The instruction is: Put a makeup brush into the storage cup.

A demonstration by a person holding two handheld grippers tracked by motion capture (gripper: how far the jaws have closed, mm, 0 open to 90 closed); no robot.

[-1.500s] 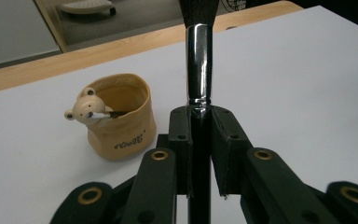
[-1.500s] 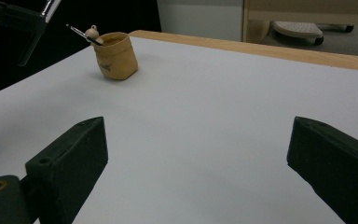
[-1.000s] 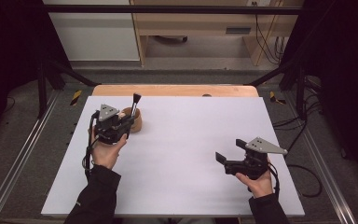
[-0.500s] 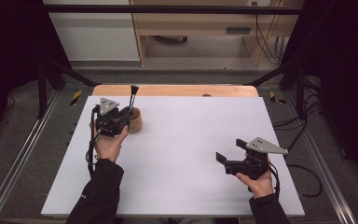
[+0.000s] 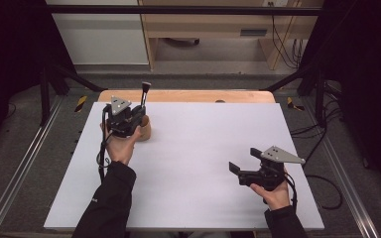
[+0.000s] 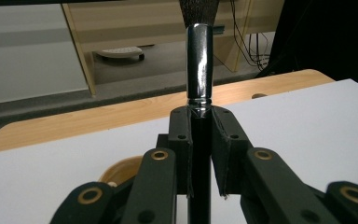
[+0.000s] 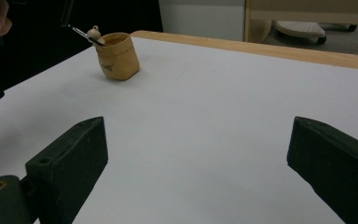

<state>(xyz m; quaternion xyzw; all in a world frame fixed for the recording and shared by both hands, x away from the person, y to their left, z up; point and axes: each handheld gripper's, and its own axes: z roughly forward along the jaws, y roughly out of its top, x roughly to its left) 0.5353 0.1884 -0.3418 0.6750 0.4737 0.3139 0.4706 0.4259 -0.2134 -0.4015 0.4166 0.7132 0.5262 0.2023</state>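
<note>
High view: your left tool point(image 5: 140, 115) sits at the far-left part of the worktop point(image 5: 198, 148), over a small tan pot point(image 5: 145, 130). It is clamped on a brush point(image 5: 144, 95), which stands upright out of the tool, bristle end up and clear of the hand point(image 5: 120, 147) below it.

Left gripper view: both jaws press flat against the brush's black handle just under its shiny metal ferrule point(image 6: 199, 65). The dark bristles leave the frame at the top. The pot's rim point(image 6: 119, 169) shows below and left of the jaws, just beside the handle's lower part; you cannot tell from this view whether the handle's end touches the pot.

Right gripper view: the pot point(image 7: 117, 56) stands upright on the white sheet, well away from your right tool point(image 7: 200, 163). A thin dark rod with a small bead-like knob point(image 7: 93, 32) leans at its rim; what it is cannot be made out.

Your right tool point(image 5: 243, 173) rests low over the near-right part of the worktop, jaws wide apart and holding nothing, with bare white sheet between them. It points toward the pot, well apart from the left tool. A wooden strip point(image 5: 188, 95) borders the worktop's far edge.
</note>
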